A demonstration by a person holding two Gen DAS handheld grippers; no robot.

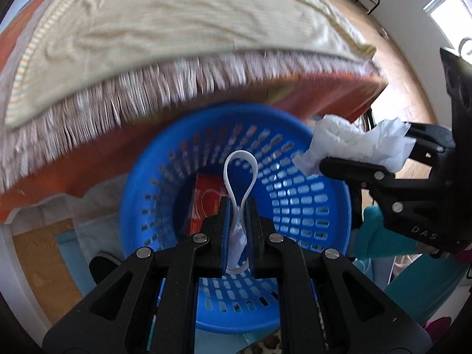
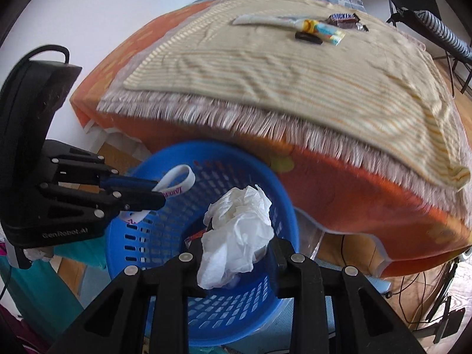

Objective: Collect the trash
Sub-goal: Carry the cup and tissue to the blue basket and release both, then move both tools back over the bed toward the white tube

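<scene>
Bed (image 2: 368, 206), orange cover; striped fringed blanket (image 2: 265, 67) spread over top. On blanket at 12 o'clock: tube (image 2: 265, 20), candy bar (image 2: 343, 19), small black object (image 2: 308, 37).

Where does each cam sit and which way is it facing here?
Left wrist: on the left claw, facing down into the blue basket beside the bed; own fingers pinch a white band; the right claw shows at right.
Right wrist: on the right claw, facing basket and bed; own fingers hold crumpled tissue; left claw at left.
Shared: basket, bed, band, tissue.
</scene>
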